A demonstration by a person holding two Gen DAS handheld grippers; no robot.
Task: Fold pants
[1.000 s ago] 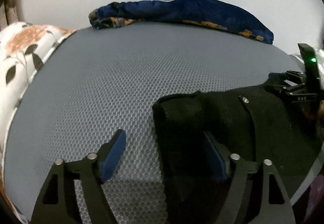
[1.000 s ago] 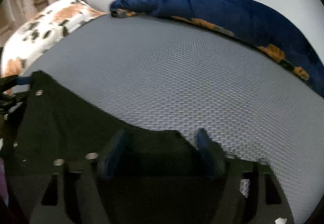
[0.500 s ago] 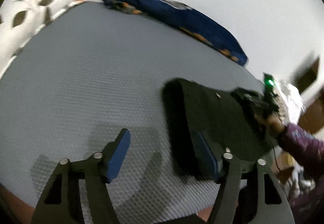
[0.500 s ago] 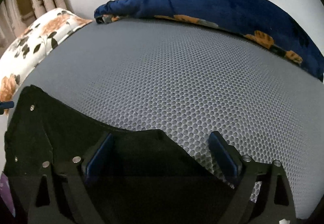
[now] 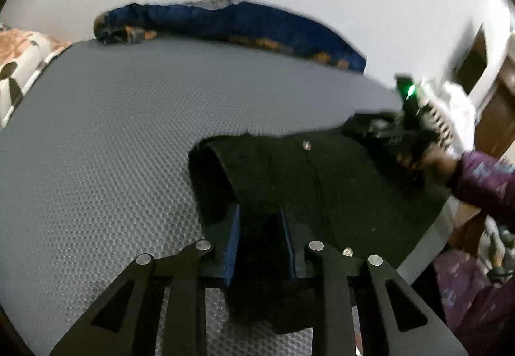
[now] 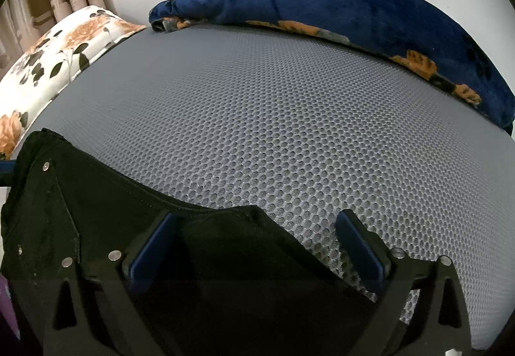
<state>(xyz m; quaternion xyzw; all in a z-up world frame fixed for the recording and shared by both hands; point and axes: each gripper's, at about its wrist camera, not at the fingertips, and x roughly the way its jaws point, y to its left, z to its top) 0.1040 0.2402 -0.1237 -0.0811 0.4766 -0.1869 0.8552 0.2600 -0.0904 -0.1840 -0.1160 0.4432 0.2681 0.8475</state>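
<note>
**A:** Start big. What carries everything?

**B:** A bed with a grey honeycomb-mesh cover (image 6: 289,118). I'll place the rest by that cover. At its far edge, against the white wall, lies a rolled blue blanket with orange flowers (image 6: 370,8); off its left end sits a floral pillow (image 6: 61,57). Both look parked clear of the working area, so the middle stays free for folding.

**A:** And the pants?

**B:** The black pants (image 5: 289,169) lie at the near edge of the cover, waistband end flat on the mesh, with small metal rivets showing. The rest seems to run off the near edge toward the person; how far, I can't tell.

**A:** Why there?

**B:** My guess is they're drawn in close so both hands reach the waist corners and can carry them over together.

**A:** Left gripper?

**B:** The left gripper (image 5: 260,243) has just been closing, and its blue pads now pinch a bunched edge of the pants at the waistband's left corner. That reads as a grip taken for the fold.

**A:** Right one?

**B:** The right gripper (image 6: 257,243) stands wide, having just been opening. The other waist corner sits between its pads, but neither pad presses the cloth. In the left view it's blurred, held by a hand (image 5: 431,159) in a purple sleeve (image 5: 486,185).

**A:** So what's next?

**B:** Probably closing the right side to match before anything lifts.
</note>
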